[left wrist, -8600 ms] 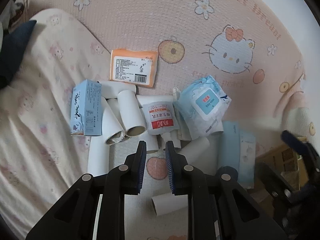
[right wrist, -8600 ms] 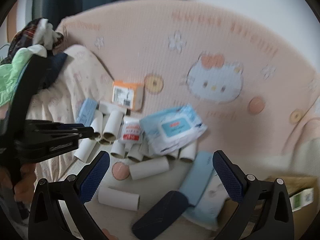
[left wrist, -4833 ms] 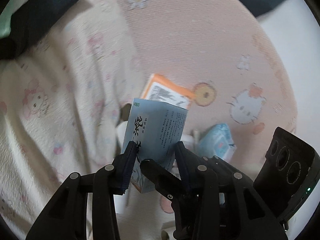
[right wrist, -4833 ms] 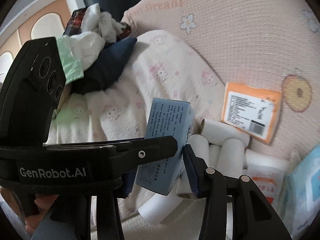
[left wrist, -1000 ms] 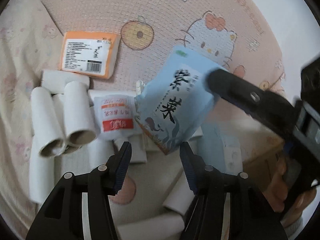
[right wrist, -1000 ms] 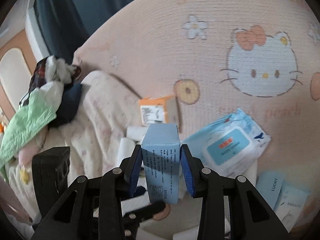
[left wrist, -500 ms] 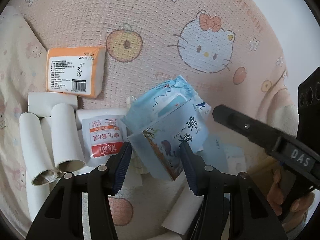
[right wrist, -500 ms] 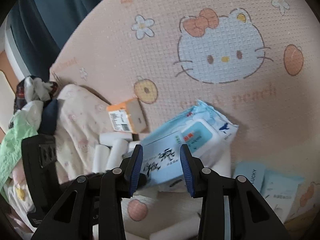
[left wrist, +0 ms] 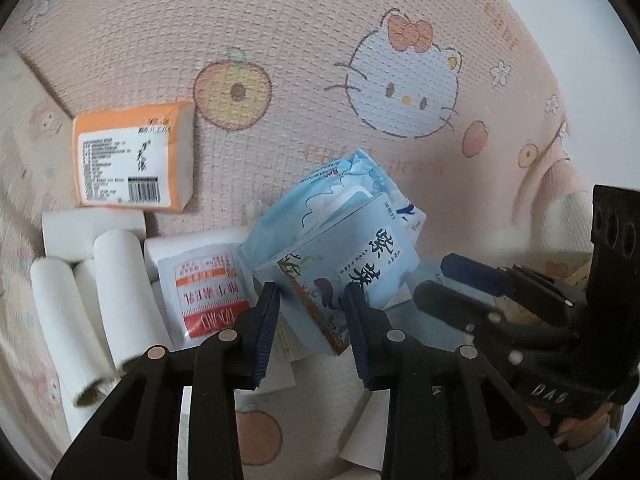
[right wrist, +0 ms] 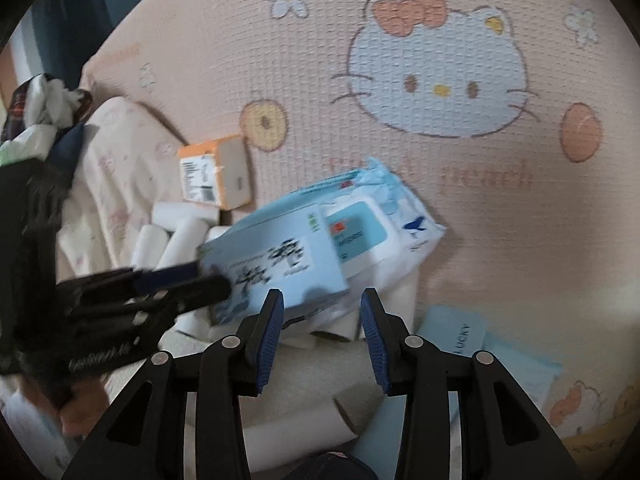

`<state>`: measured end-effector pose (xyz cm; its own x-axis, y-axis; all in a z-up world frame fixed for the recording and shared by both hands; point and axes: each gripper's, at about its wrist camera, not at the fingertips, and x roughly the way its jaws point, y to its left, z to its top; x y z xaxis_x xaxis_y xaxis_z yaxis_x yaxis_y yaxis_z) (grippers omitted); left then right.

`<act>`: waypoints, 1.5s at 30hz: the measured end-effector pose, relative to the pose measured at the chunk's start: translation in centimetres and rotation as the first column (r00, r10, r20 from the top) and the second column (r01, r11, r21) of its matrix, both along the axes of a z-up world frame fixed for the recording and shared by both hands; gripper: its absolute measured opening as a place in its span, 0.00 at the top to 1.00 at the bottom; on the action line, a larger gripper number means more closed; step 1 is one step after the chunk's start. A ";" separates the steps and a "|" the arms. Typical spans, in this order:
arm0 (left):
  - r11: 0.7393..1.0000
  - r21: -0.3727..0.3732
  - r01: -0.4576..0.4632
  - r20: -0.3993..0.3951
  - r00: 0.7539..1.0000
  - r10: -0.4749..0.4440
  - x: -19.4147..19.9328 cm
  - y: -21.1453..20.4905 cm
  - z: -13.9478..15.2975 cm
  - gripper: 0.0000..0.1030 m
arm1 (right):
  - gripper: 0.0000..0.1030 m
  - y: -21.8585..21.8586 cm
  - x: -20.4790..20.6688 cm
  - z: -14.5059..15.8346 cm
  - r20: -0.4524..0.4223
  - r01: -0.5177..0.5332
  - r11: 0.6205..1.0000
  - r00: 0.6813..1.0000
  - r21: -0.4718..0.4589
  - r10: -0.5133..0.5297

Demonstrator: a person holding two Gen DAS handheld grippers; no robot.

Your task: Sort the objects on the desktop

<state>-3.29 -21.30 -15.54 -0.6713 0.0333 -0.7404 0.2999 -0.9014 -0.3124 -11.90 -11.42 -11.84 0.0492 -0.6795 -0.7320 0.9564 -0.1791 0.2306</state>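
Right wrist view puts the right tongs nearest us. Their jaws have just been opening and stand apart, clear of the blue box, which lies tilted just beyond them on top of the wipes pack.

The left tongs have just been closing with a corner of the box between them. We cannot tell whether their pads are pressing on it yet.

That is our main risk. With one pair letting go and the other unsure of its hold, the box may be resting only on a soft, sloping pack. We judge it could slide off towards the red-and-white pouch or tip onto the printed bed cover.

A corner grip could also let the box swing or twist out once lifted.

Further left, the cardboard tubes lie loose side by side, so a nudge could send them rolling. The orange tissue pack beyond them looks safe.
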 end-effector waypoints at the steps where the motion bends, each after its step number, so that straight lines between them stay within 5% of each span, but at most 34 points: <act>1: 1.000 -0.006 -0.002 -0.001 1.000 0.001 -0.1 -0.1 0.1 0.64 | 0.55 0.0 0.1 -0.1 -0.010 -0.003 1.000 1.000 -0.015 0.003; 10: 1.000 0.004 -0.011 -0.002 1.000 0.011 -0.5 -0.6 0.2 0.64 | 0.41 -0.4 1.1 -1.2 -0.131 -0.097 0.993 0.987 -0.063 0.088; 20: 0.999 0.038 -0.029 -0.009 1.000 0.029 -0.3 -0.9 -0.1 0.64 | 0.40 -1.7 4.7 -3.5 -0.430 -0.210 0.978 0.881 0.011 0.194; 27: 0.998 0.068 -0.019 -0.009 1.000 0.020 -0.4 -1.1 -0.2 0.60 | 0.36 -2.4 4.6 -3.7 -0.428 -0.259 0.966 0.871 0.013 0.240; 33: 0.991 0.135 -0.017 -0.027 0.999 0.021 0.4 -0.9 0.2 0.59 | 0.35 -1.3 3.9 -2.7 -0.301 -0.222 0.974 0.933 -0.055 0.196; 38: 0.998 0.067 0.010 0.005 1.000 -0.010 0.1 0.6 -0.1 0.58 | 0.35 0.1 4.8 -2.3 -0.339 -0.175 0.983 0.929 -0.044 0.150; 45: 0.998 0.047 -0.043 0.044 0.998 0.041 0.6 0.5 -0.2 0.49 | 0.35 0.9 4.7 -3.1 -0.211 -0.132 0.991 0.970 -0.028 0.123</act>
<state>-2.65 -20.80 -15.75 -0.6402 0.0419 -0.7670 0.3512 -0.8721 -0.3407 -7.21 -10.54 -14.95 -0.0134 -0.7073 -0.7068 0.9985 -0.0474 0.0285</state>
